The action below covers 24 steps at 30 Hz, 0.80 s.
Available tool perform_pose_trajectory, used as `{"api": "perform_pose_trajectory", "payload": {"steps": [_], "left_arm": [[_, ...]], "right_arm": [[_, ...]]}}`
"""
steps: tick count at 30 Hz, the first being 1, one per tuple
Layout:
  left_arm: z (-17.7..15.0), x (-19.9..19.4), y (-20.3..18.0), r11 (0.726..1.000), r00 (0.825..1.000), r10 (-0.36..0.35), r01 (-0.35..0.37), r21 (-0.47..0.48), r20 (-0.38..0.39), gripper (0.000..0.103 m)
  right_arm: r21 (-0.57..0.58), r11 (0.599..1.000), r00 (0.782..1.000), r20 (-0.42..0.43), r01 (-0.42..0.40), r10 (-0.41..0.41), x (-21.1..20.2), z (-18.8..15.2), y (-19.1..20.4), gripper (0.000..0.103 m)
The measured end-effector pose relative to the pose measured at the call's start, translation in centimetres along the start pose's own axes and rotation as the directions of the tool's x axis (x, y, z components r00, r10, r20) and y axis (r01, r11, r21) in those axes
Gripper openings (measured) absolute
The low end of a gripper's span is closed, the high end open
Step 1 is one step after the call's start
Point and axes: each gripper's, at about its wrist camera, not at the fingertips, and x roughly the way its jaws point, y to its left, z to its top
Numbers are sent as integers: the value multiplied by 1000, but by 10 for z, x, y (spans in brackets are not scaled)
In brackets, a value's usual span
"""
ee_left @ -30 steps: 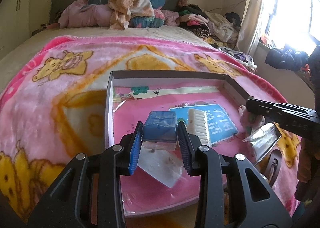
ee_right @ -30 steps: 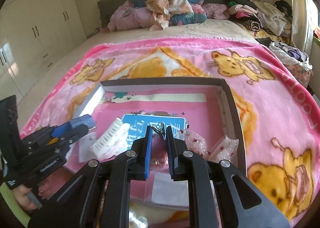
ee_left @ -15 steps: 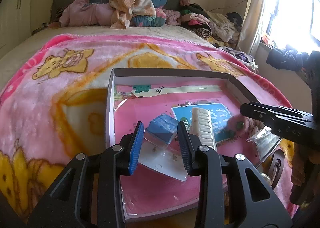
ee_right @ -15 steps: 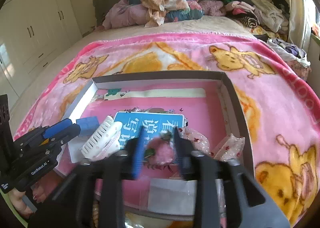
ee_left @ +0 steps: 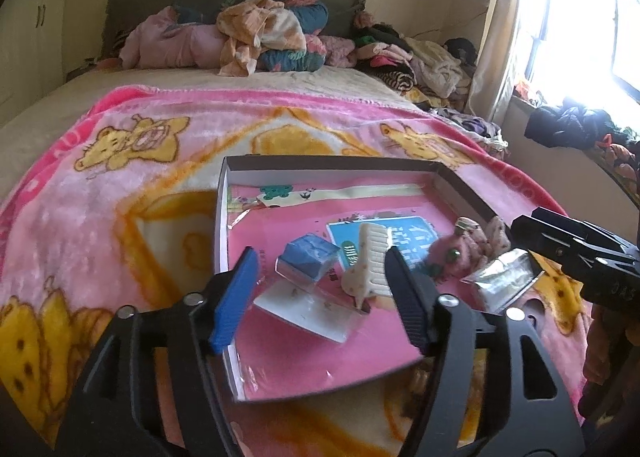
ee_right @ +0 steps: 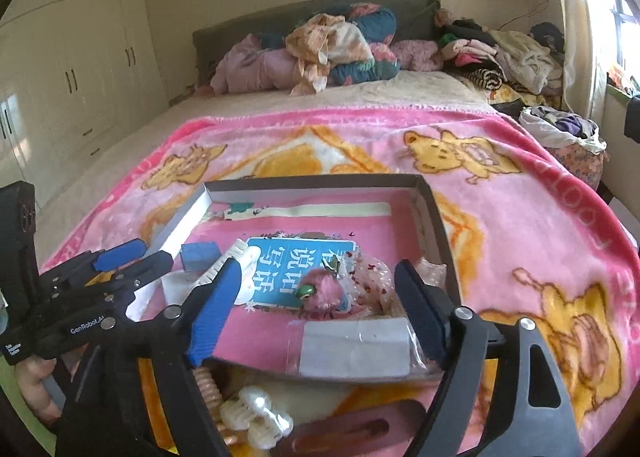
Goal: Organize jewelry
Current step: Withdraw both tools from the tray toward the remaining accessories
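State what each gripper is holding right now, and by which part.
Nothing is held. The left gripper and right gripper have just been opening; both stand open above the box.

Both my grippers are matte black plastic frames with cutout slots and silver screw heads at the pivots. Left gripper (ee_left: 322,299): left finger has a ribbed blue pad (ee_left: 236,297), right finger a ribbed black one (ee_left: 406,307). Right gripper (ee_right: 320,311): same blue and black pair. White "GenRobot.AI" lettering on the left unit's side, seen from the right wrist.
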Motion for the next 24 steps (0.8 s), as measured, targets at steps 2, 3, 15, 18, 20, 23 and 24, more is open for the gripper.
{"api": "perform_pose_trajectory", "payload": {"steps": [2,3,15,18,20,23,24], "left_arm": [[-2,-7,-2,1000,1000,-1,1,4,10,66],[-3,-10,-3,1000,1000,-2,1,5,14,69],[-19,-46,-21,998,998,-41,39,57,50,87],[-22,-54,-27,996,997,-51,47,71,60,91],[-25,-58,-31,996,996,-54,48,80,64,91],[-28,-62,-35,995,996,-62,57,87,61,91],[-30,-64,-37,994,996,-63,58,89,61,91]], "right_arm": [[6,1000,1000,9,0,0,-8,-2,-2,78],[8,1000,1000,12,2,-2,-11,-3,-2,78],[34,999,999,44,7,-9,-51,-24,-9,78],[37,999,999,45,8,-10,-58,-29,-9,78],[42,999,999,47,9,-11,-63,-33,-10,78],[47,999,999,47,12,-14,-69,-39,-9,78],[47,999,999,46,12,-14,-72,-42,-9,78]]}}
